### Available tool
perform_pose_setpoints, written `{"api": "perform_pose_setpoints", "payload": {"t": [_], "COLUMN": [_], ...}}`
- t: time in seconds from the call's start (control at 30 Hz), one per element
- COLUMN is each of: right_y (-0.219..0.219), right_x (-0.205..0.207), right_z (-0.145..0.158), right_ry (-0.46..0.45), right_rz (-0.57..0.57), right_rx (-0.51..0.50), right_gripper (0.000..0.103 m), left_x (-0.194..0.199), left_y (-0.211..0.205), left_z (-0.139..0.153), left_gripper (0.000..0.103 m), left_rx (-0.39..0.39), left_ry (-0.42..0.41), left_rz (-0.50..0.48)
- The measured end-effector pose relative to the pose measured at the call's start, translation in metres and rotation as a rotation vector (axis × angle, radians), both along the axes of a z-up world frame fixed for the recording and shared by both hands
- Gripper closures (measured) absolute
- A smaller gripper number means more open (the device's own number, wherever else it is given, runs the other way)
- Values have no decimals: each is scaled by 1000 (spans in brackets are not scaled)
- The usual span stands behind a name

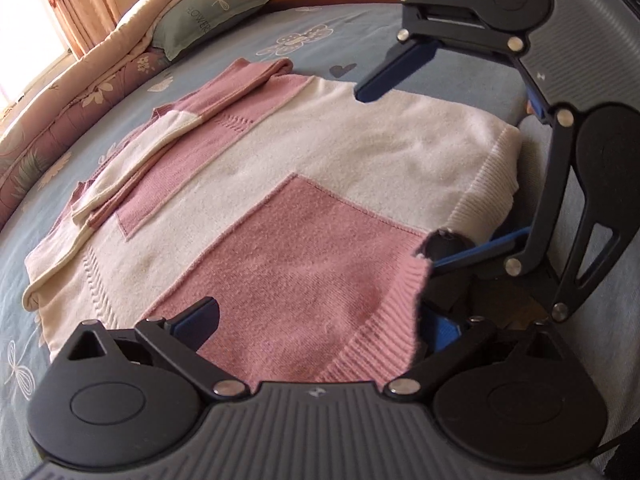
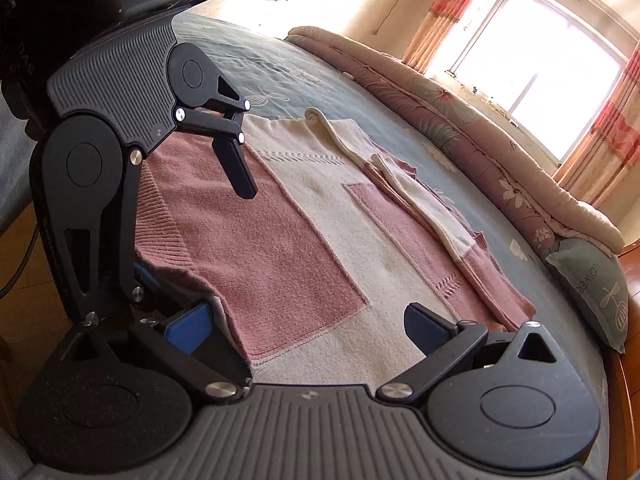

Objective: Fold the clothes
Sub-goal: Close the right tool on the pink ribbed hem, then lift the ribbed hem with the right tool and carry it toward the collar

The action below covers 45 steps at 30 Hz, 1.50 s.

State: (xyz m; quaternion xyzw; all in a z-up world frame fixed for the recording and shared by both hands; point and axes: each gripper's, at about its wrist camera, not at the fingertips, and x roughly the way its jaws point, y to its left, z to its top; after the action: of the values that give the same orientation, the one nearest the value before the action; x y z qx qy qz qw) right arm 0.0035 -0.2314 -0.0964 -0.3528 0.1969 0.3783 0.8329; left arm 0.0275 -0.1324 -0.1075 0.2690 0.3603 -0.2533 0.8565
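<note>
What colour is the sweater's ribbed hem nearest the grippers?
Pink on one part of the hem, cream on the other; clearest in the left wrist view.

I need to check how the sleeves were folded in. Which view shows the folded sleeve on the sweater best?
The left wrist view: the folded sleeve lies unobstructed along the sweater's far side, its pink and cream layers visible end to end. The right wrist view shows the sleeve too, but foreshortened, in glare.

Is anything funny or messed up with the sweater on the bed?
Not much. The sweater lies flat on the bed, with its sleeve folded across its far side. Only faint yellowish marks show on the cream middle. No holes or tears are visible. Both grippers are open at the hem.
</note>
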Motion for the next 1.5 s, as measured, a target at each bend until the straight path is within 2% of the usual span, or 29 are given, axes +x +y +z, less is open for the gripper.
{"api": "perform_pose_setpoints", "payload": {"t": [0.2, 0.43, 0.6, 0.73, 0.9, 1.0, 1.17, 1.37, 1.5], "right_y": [6, 29, 27, 26, 23, 22, 20, 24, 34], "right_x": [0, -6, -6, -6, -6, -5, -4, 2, 7], "right_z": [-15, -25, -17, -10, -5, -8, -13, -27, -26], "right_ry": [-8, -118, -154, -184, -207, -199, -183, -177, -152], "right_rz": [9, 32, 1, -23, -51, -62, -80, -133, -186], "right_rx": [-37, -38, -9, 15, 34, 29, 19, -65, -56], "right_gripper": [0, 0, 0, 0, 0, 0, 0, 0, 0], "left_x": [7, 1, -14, -20, -20, -22, -27, -33, -31], "left_y": [11, 16, 33, 33, 24, 26, 38, 40, 27], "left_z": [11, 21, 22, 9, -6, -10, -10, -12, -11], "left_gripper": [1, 1, 1, 1, 1, 1, 1, 1, 1], "left_rx": [-45, -87, -102, -36, 121, 197, 253, 355, 343], "left_ry": [3, 24, 41, -5, -183, -239, -250, -296, -297], "left_rz": [27, -10, -10, 19, 73, 72, 70, 45, 11]}}
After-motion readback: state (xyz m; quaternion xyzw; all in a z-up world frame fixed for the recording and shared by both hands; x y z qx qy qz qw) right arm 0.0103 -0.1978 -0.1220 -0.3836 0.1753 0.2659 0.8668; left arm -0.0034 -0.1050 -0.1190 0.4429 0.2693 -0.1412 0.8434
